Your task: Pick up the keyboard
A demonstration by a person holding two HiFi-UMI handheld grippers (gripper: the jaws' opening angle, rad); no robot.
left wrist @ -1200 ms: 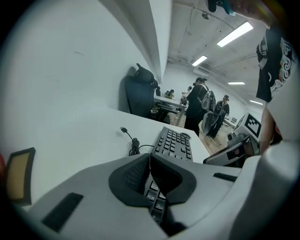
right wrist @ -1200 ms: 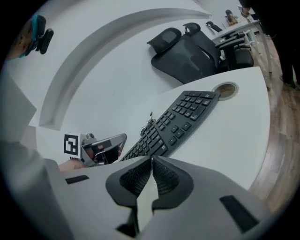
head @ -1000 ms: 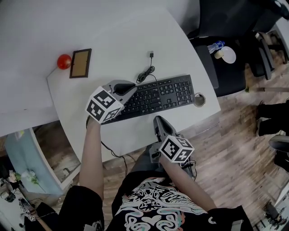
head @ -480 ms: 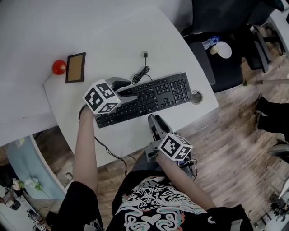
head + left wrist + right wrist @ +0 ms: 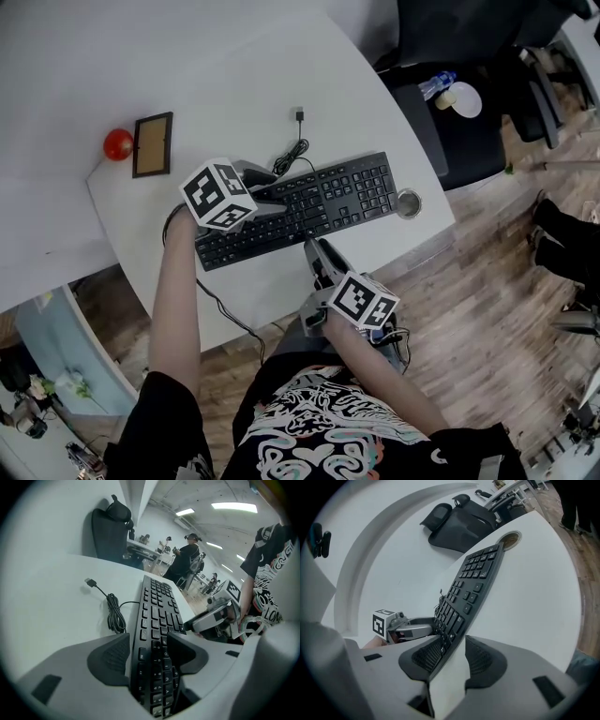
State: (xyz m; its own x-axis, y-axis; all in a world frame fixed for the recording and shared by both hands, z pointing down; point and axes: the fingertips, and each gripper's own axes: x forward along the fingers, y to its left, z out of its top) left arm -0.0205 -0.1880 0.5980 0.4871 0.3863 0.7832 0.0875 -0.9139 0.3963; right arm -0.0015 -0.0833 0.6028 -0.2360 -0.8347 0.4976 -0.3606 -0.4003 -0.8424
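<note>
A black keyboard (image 5: 328, 202) lies flat on the white table (image 5: 187, 75). My left gripper (image 5: 277, 192) points steeply down over its left half. Its jaws are open, one pad at the keyboard's back edge and the other above the keys. In the left gripper view the keyboard (image 5: 157, 606) runs between the left gripper's (image 5: 149, 651) pads. My right gripper (image 5: 314, 247) sits at the keyboard's front edge, open. In the right gripper view that edge of the keyboard (image 5: 476, 581) lies between the right gripper's (image 5: 452, 656) pads without being pressed.
The keyboard's coiled cable (image 5: 292, 150) lies behind it, unplugged. At the table's left corner sit a red ball (image 5: 117, 144) and a small picture frame (image 5: 152, 144). A cable hole (image 5: 408, 202) is right of the keyboard. A black chair (image 5: 469, 103) holds a bottle (image 5: 434, 84).
Both grippers' jaws have spread from shut to open. The left gripper has tipped down onto the keyboard. The right gripper has stayed at the front edge.
</note>
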